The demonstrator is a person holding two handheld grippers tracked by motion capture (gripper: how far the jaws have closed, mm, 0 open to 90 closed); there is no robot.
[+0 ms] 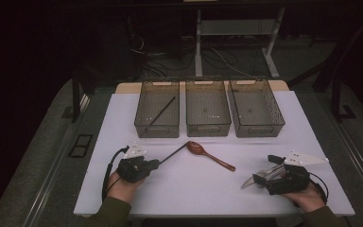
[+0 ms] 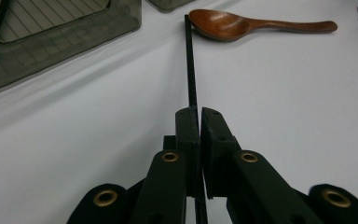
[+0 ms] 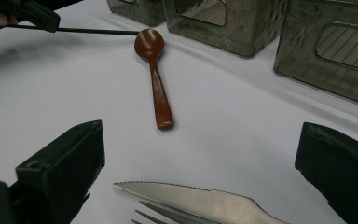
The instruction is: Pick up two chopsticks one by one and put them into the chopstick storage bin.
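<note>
My left gripper (image 1: 157,163) (image 2: 199,112) is shut on a thin black chopstick (image 1: 172,153) (image 2: 190,65) low over the white table (image 1: 184,189). The stick's far tip lies right by the bowl of a brown wooden spoon (image 1: 208,154) (image 2: 242,25) (image 3: 156,70) at the table's middle. My right gripper (image 1: 267,172) (image 3: 203,140) rests at the front right, its jaws wide apart. A steel knife (image 1: 255,179) (image 3: 191,198) and a fork (image 3: 158,215) lie on the table between them, untouched by the pads. The right gripper view has the left gripper (image 3: 56,25) at its top left.
Three grey mesh bins stand in a row at the back: left (image 1: 157,128), middle (image 1: 208,127), right (image 1: 260,130). A second black chopstick (image 1: 163,111) lies in the left bin. Beyond the table are a dark floor and desk legs.
</note>
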